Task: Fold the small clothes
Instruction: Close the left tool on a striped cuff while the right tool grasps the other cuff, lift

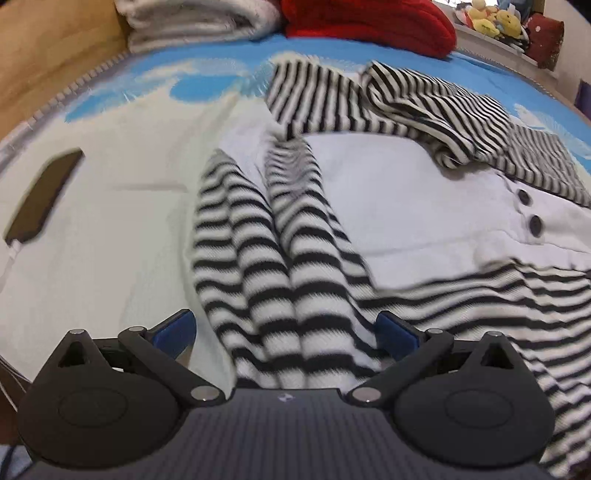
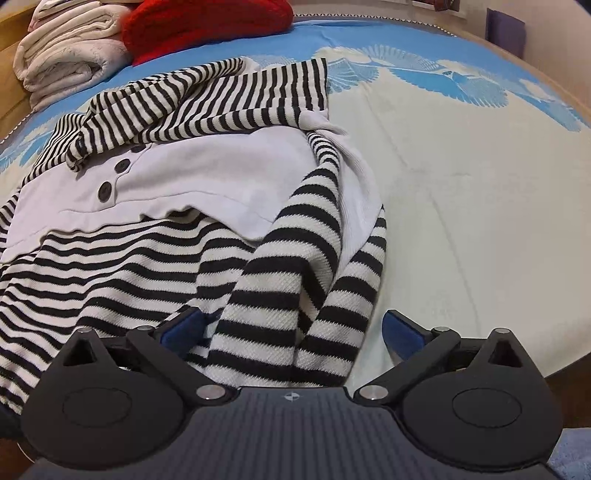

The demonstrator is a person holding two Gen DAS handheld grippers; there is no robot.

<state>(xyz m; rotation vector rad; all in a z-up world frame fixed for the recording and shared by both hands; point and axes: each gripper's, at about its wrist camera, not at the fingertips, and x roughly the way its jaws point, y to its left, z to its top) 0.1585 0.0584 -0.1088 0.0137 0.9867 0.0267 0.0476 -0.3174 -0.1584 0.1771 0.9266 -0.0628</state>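
- Nearest you, the right gripper (image 2: 291, 328) stands with its jaws spread wide and released, its blue pads (image 2: 400, 332) clear of cloth on that side; a striped sleeve (image 2: 295, 295) runs between them but nothing pinches it.
- The left gripper (image 1: 284, 332) likewise hangs released, jaws wide, straddling the other striped sleeve (image 1: 258, 258) without pressing on it.
- Both grippers tilt steeply down over the near hem of the striped garment (image 2: 110, 266), which lies on the blue and cream bedspread (image 2: 461, 184).
- The step in hand looks like setting the sleeves inward. To do it well, judge each sleeve's lie before you regrip: both are bunched and twisted, so take each near its cuff and lay it flat along the body.
- Just beyond the sleeves, the pale bib panel (image 2: 207, 177) with dark buttons (image 2: 105, 190) sits across the garment's chest; keep it smooth, since a fold over wrinkles will likely set crooked.
- Beyond the panel, the striped collar end (image 2: 207, 103) is rumpled and needs flattening.
- Left of the garment, a dark phone (image 1: 44, 195) rests on the bedspread.
- Farthest from the garment, a red knit (image 2: 207, 26) and folded white towels (image 2: 70, 51) sit at the bed's far edge.
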